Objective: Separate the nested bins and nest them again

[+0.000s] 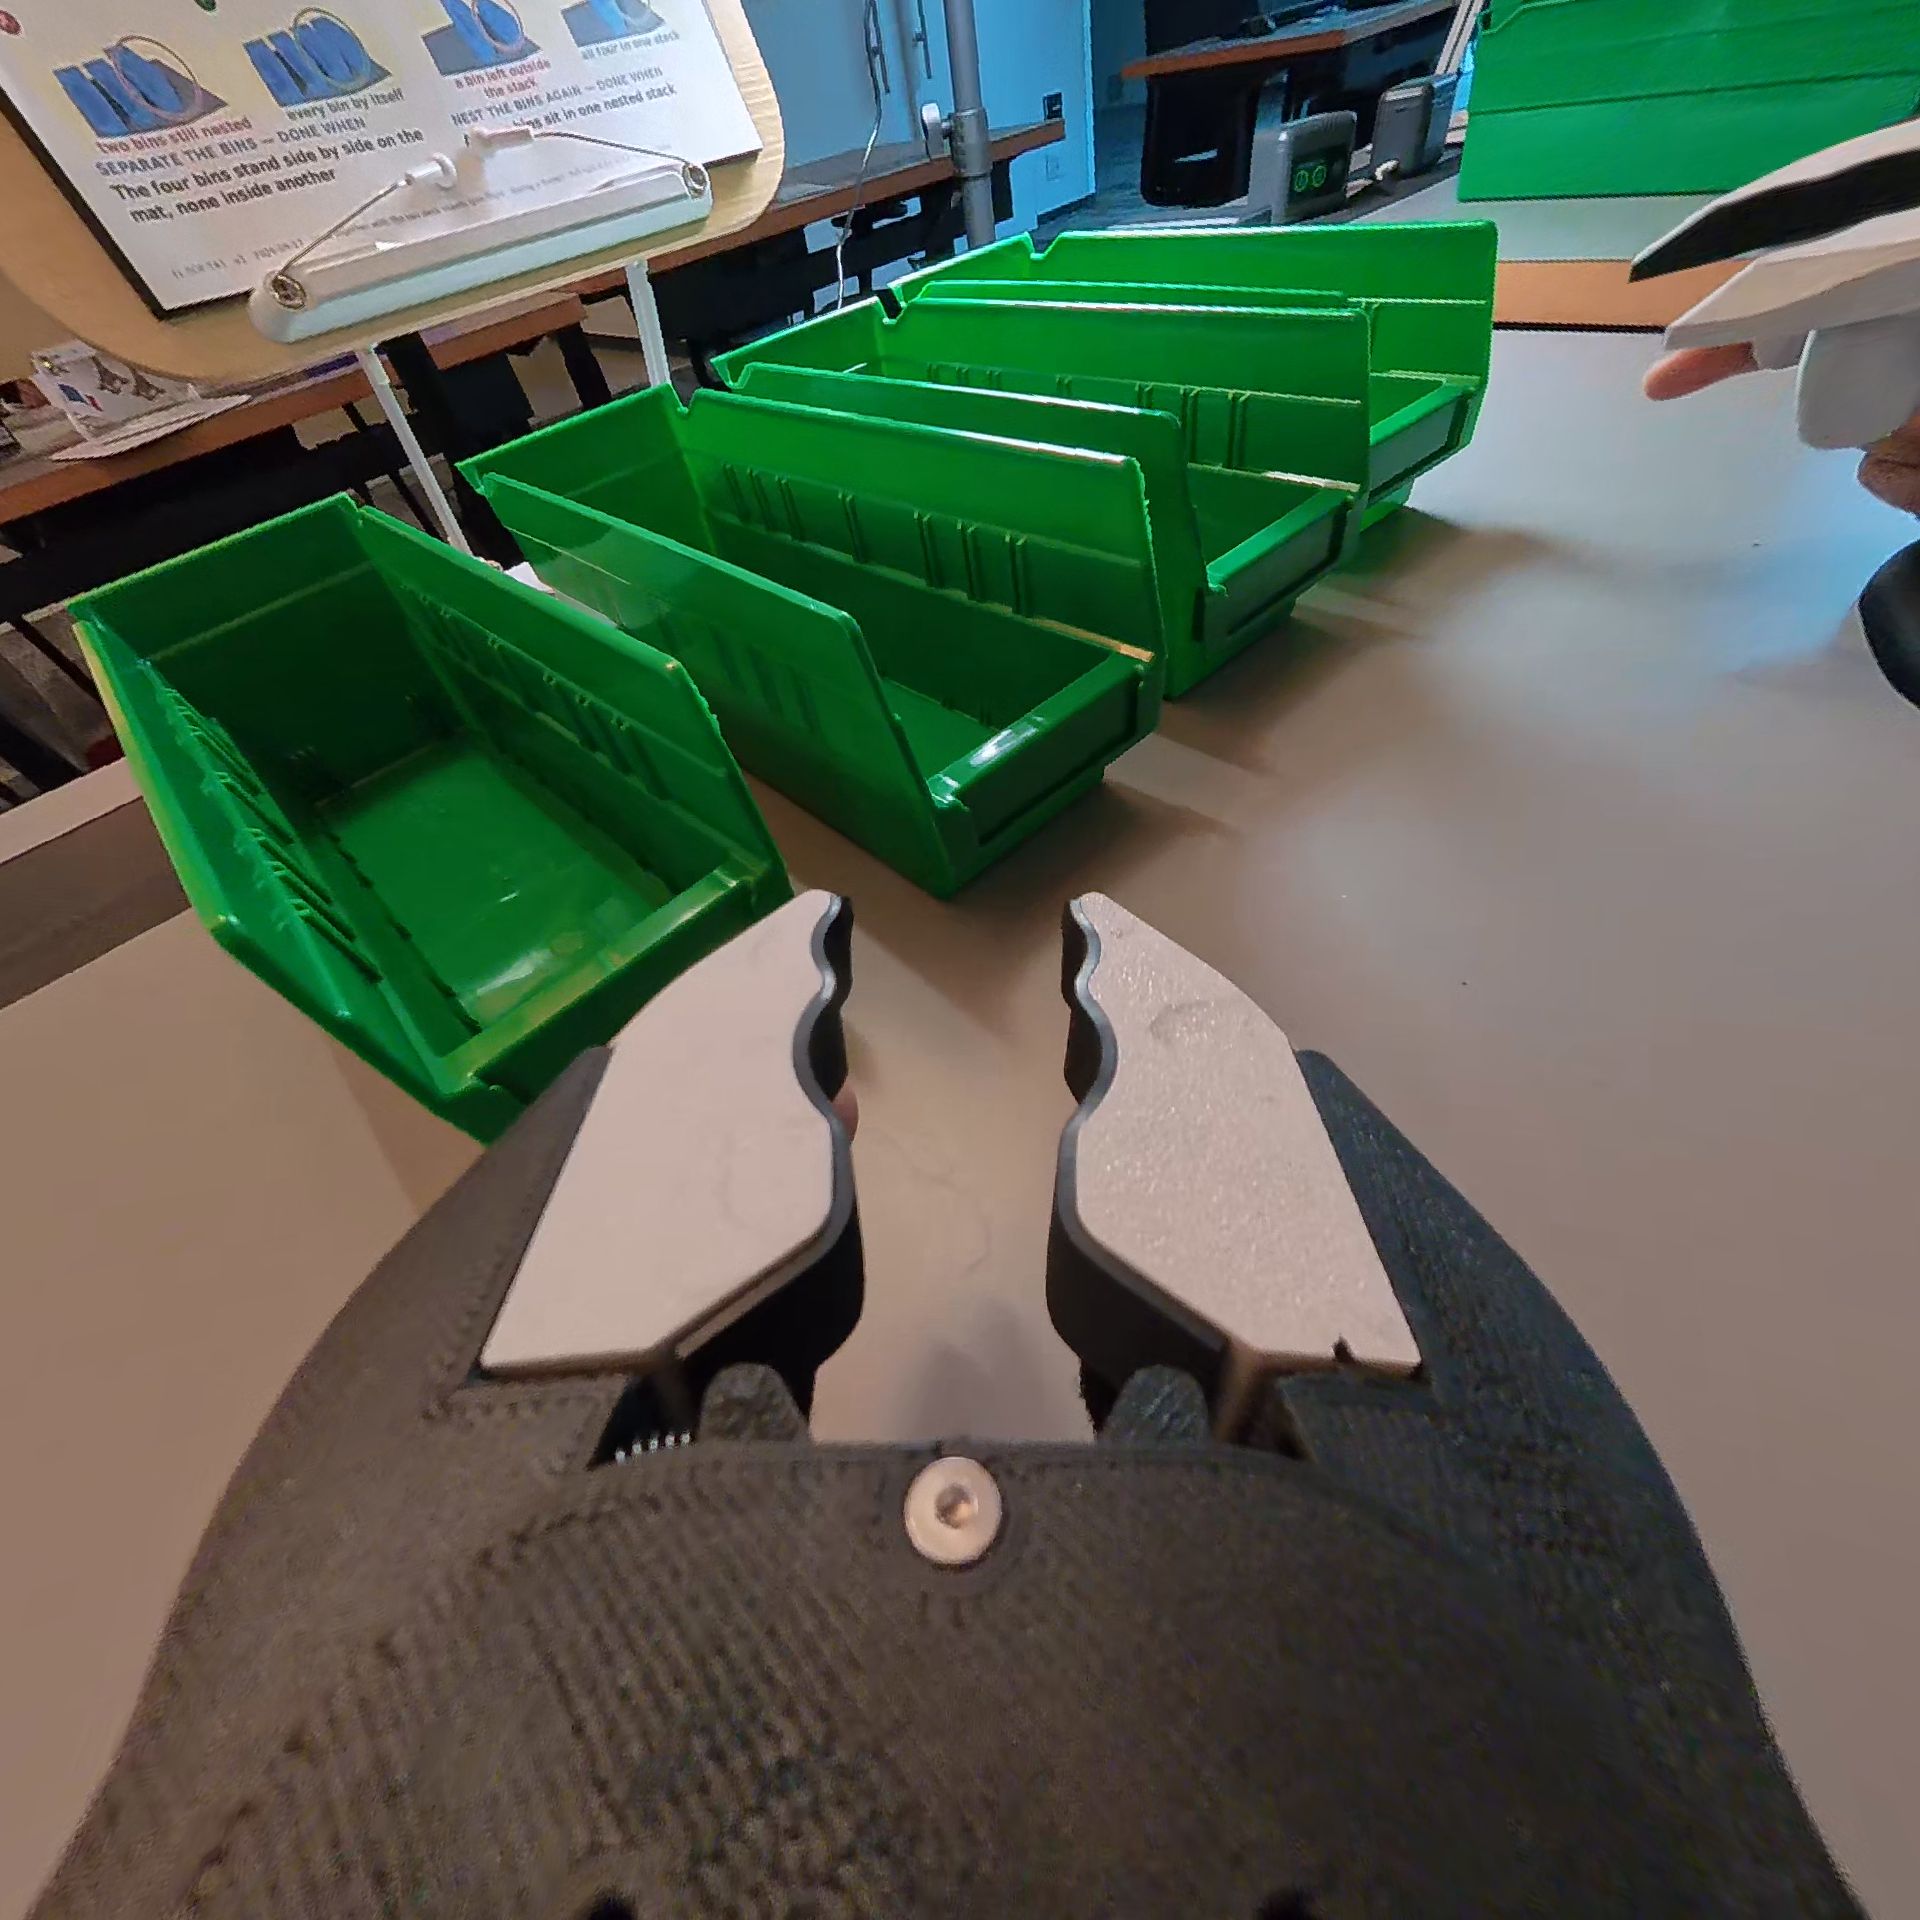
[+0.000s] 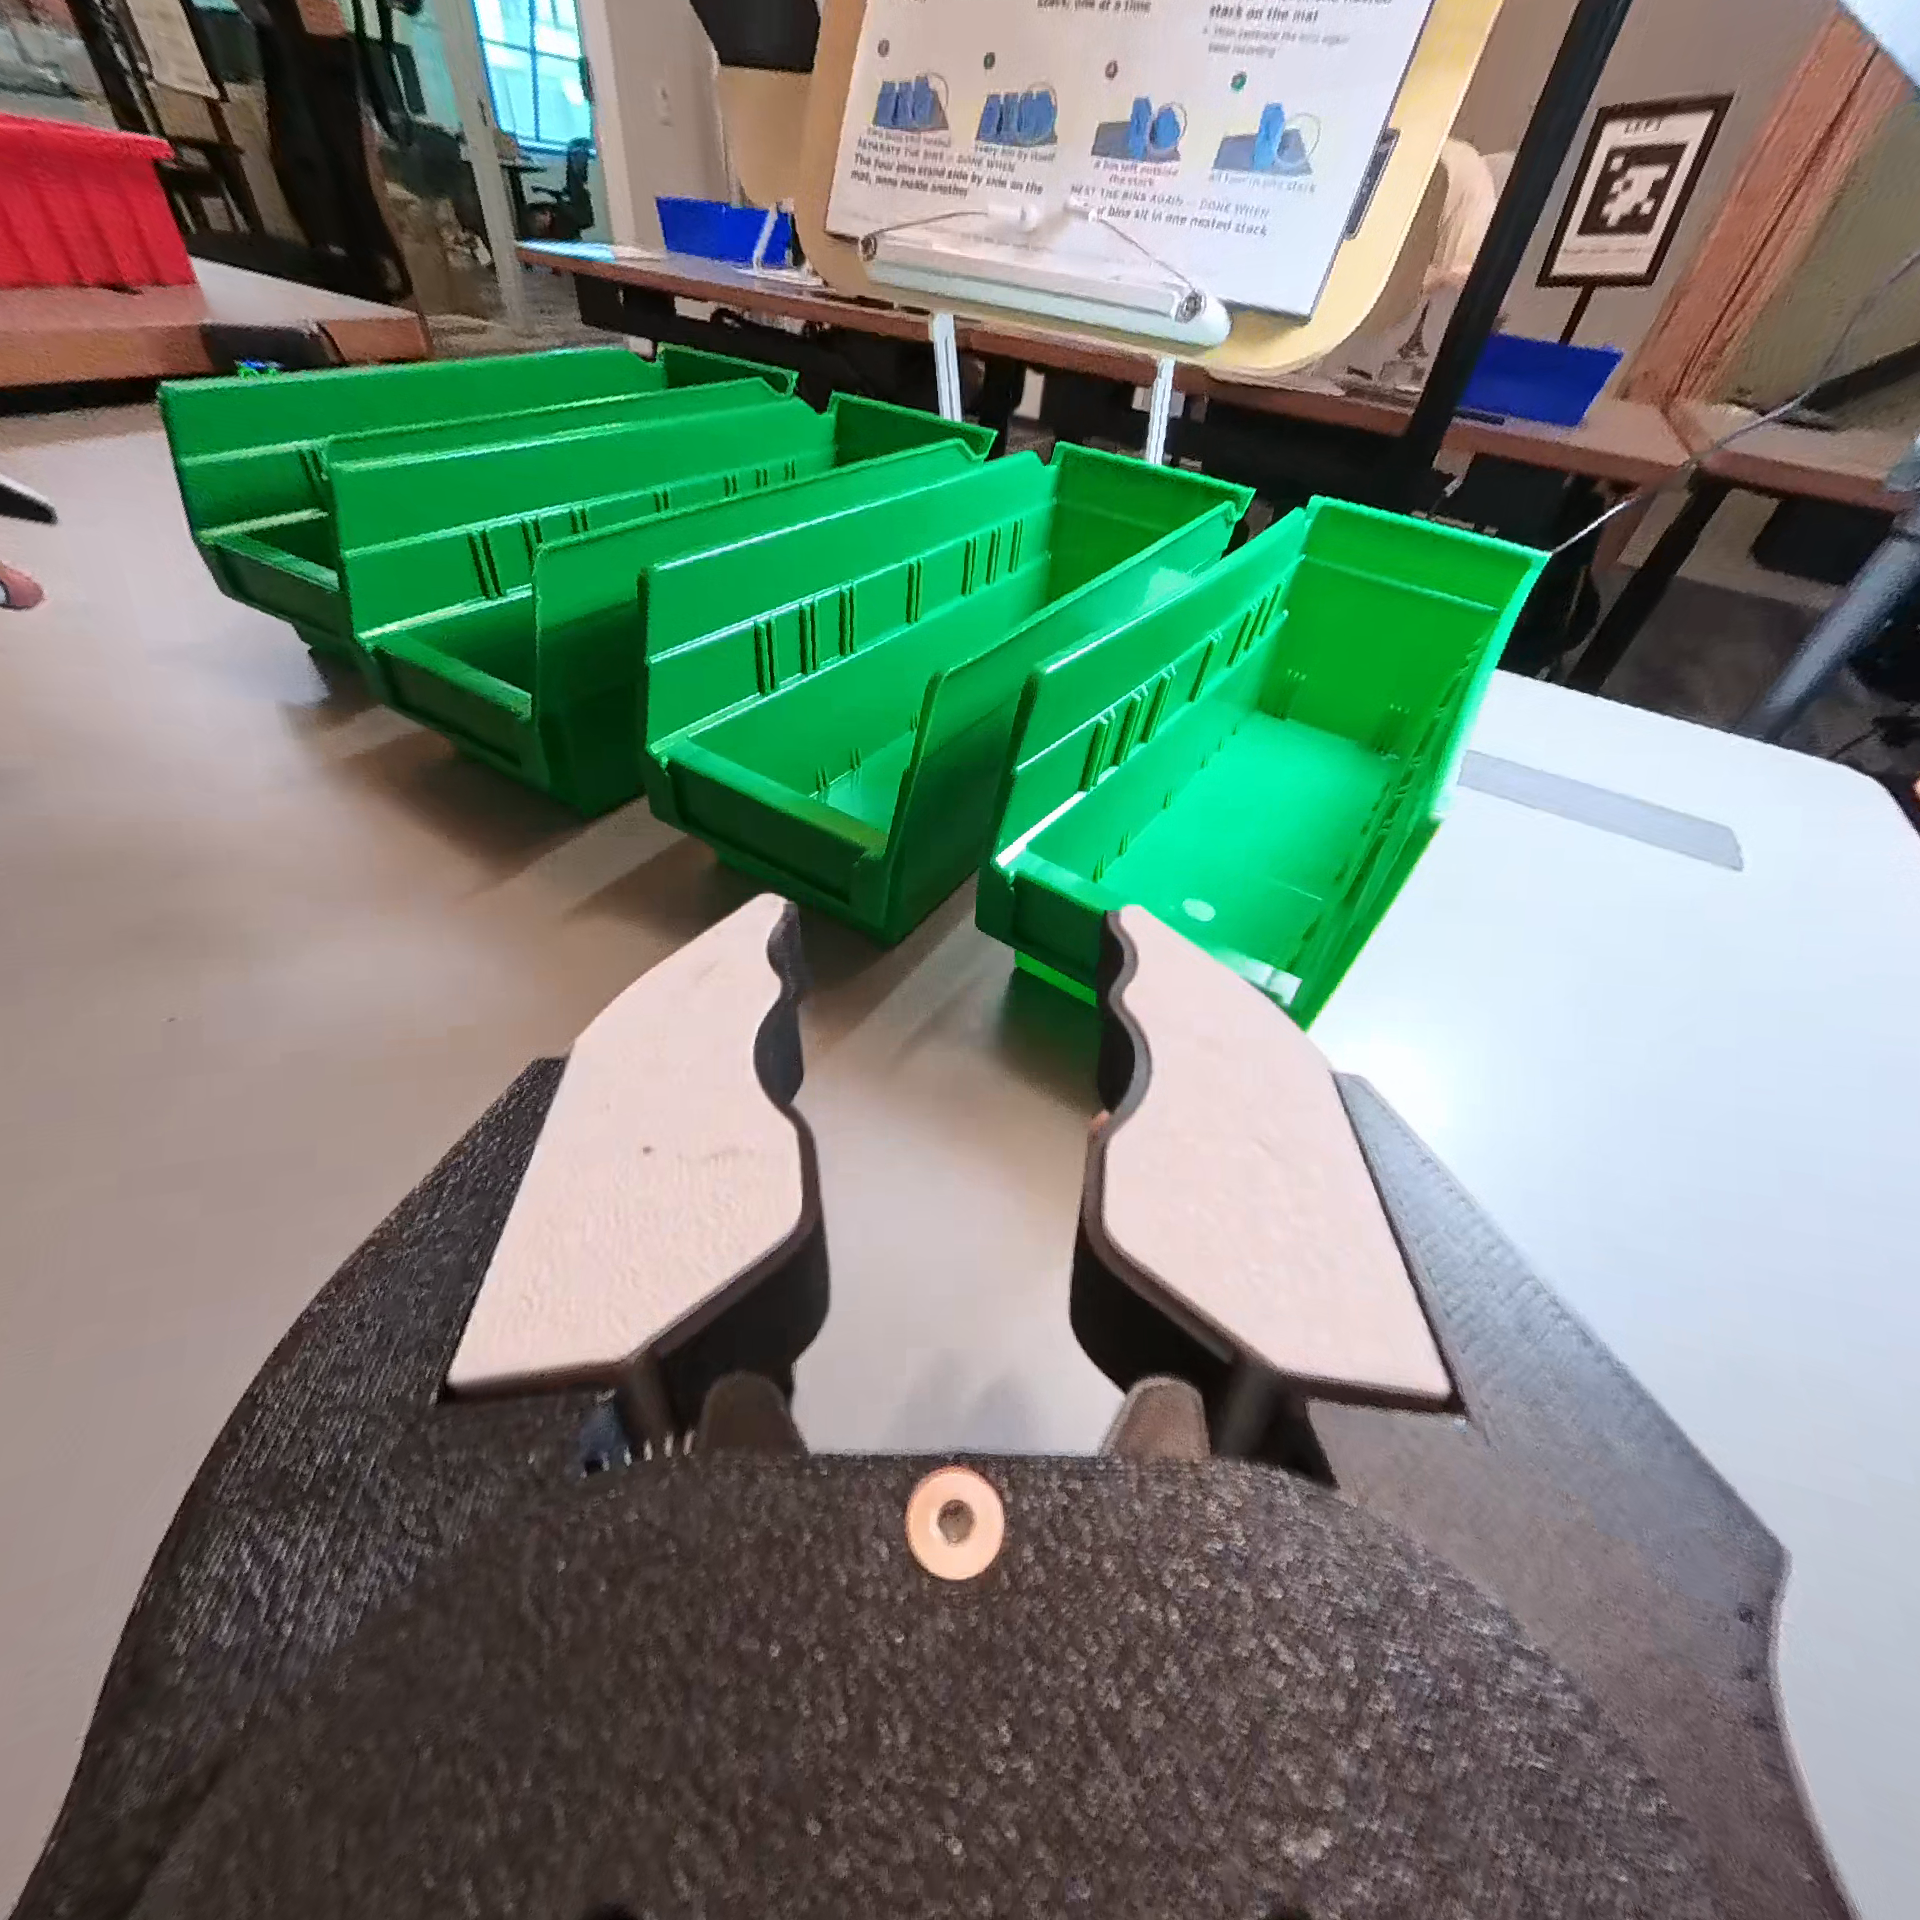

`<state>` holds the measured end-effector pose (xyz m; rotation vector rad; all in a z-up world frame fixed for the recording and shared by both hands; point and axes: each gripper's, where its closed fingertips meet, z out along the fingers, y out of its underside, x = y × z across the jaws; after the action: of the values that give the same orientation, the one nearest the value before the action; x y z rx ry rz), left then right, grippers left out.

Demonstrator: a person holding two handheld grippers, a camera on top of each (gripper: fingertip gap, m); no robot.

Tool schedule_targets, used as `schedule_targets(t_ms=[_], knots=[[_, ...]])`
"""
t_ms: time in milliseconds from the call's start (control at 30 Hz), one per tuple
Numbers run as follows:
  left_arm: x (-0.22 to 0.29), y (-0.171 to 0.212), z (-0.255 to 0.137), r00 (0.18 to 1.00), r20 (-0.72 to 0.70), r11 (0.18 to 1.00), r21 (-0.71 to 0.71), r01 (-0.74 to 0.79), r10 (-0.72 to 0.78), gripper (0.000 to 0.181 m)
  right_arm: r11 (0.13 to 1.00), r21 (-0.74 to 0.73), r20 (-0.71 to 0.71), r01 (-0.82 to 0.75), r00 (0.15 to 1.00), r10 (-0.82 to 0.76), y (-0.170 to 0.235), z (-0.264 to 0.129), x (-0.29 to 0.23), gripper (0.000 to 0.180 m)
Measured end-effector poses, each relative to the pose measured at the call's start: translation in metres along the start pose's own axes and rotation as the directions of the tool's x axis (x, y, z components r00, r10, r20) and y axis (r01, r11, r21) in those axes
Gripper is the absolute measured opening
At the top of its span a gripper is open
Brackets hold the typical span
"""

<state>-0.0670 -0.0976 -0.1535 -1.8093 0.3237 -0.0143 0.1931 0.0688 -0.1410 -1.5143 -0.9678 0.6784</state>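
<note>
Several green bins stand apart in a row on the grey table [image 1: 1455, 935], none inside another. In the left wrist view the nearest bin [image 1: 447, 831] is at the left, then a second [image 1: 831, 665], a third [image 1: 1195, 499] and the farthest [image 1: 1403, 343]. My left gripper [image 1: 956, 925] is open and empty, just in front of the nearest bin's front right corner. In the right wrist view the row runs leftward from the nearest bin [image 2: 1247, 790]. My right gripper [image 2: 945, 935] is open and empty, its right finger overlapping that bin's front lip.
An instruction board on a stand [image 1: 364, 135] rises behind the row; it also shows in the right wrist view [image 2: 1122, 135]. The table edge [image 1: 62, 831] is close to the left end bin. A tape strip [image 2: 1600, 810] lies right of the row. The right gripper's fingers [image 1: 1787, 301] and a hand show far right.
</note>
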Motion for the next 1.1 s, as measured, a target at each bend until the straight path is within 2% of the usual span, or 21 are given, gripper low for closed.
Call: schedule_targets(t_ms=[600, 867, 1100], knots=[[0.003, 0.001, 0.001, 0.997, 0.015, 0.997, -0.012, -0.072, 0.072, 0.038, 0.998, 0.019, -0.025, 0.063, 0.998, -0.063, -0.002, -0.002, -0.004, 0.055], [0.019, 0.006, 0.009, 0.996, -0.058, 0.997, -0.038, -0.072, 0.07, 0.034, 0.998, 0.021, -0.028, 0.063, 0.998, -0.062, -0.002, -0.003, -0.003, 0.054], [0.022, 0.011, 0.012, 0.993, -0.061, 0.993, -0.057, -0.101, 0.098, 0.035, 0.997, 0.027, -0.032, 0.07, 0.997, -0.069, -0.002, -0.003, -0.004, 0.055]])
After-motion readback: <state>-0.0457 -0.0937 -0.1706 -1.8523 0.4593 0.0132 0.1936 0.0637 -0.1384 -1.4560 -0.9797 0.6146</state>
